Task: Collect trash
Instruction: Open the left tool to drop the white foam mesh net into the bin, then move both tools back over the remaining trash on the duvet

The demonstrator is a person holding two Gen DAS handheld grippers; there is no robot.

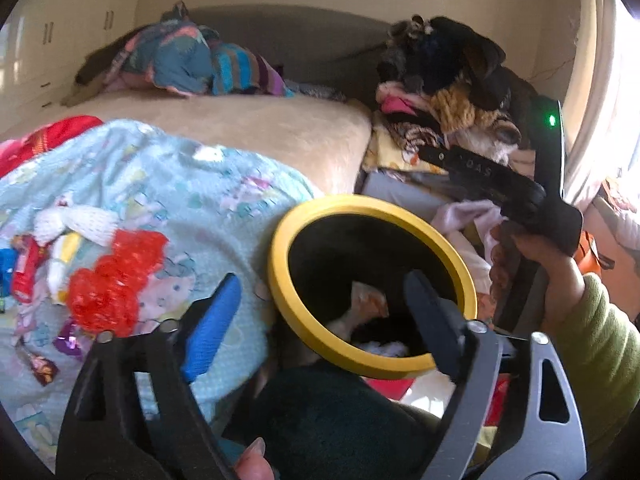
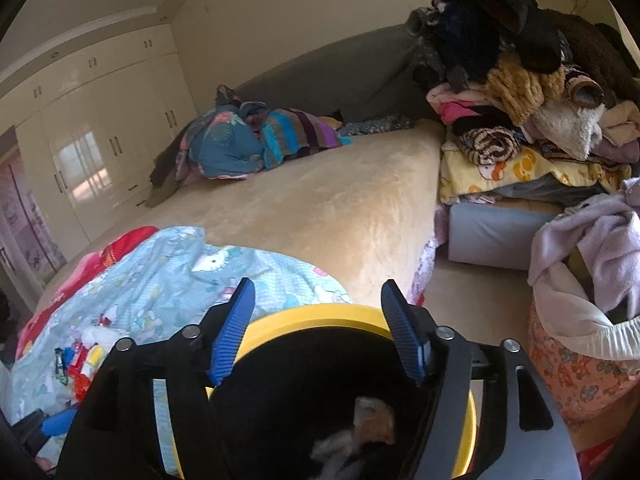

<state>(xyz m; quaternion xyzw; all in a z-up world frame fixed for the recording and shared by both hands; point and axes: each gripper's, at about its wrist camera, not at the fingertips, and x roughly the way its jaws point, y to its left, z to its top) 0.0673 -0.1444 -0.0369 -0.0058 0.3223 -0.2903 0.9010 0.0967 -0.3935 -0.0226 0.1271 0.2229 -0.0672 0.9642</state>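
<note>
A: Left gripper (image 1: 320,300)?
B: Spread wide, nothing pinched, over the bin (image 1: 280,248). One blue pad (image 1: 212,328) beside the rim, above the blanket (image 1: 160,184).
A: Right gripper (image 2: 318,328)?
B: Also spread, empty, poised right above the bin (image 2: 320,314) mouth. Seen from the left camera too, gripped by a hand (image 1: 532,256) in a green sleeve (image 1: 600,360).
A: Inside the bin?
B: Crumpled scraps (image 1: 368,304) down in the dark, pale and orange-tinted; same scraps (image 2: 372,420) visible between the right fingers.
A: Trash outside?
B: Lying on the blanket, left of the bin: red bubbly plastic (image 1: 116,280), a white mesh sleeve (image 1: 76,220), small wrappers (image 1: 28,268) in red, blue and yellow, a purple foil bit (image 1: 68,340).
A: Further out?
B: Beige bed (image 2: 320,208) under the blanket, a red cloth (image 2: 120,248) at its left edge. To the right, a laundry basket (image 2: 580,376) draped with pale cloth. Beyond, a clothes pile (image 2: 520,100) on a grey box (image 2: 492,236). At the headboard, bundled bedding (image 2: 248,140). Cream wardrobes (image 2: 100,128) along the left wall.
</note>
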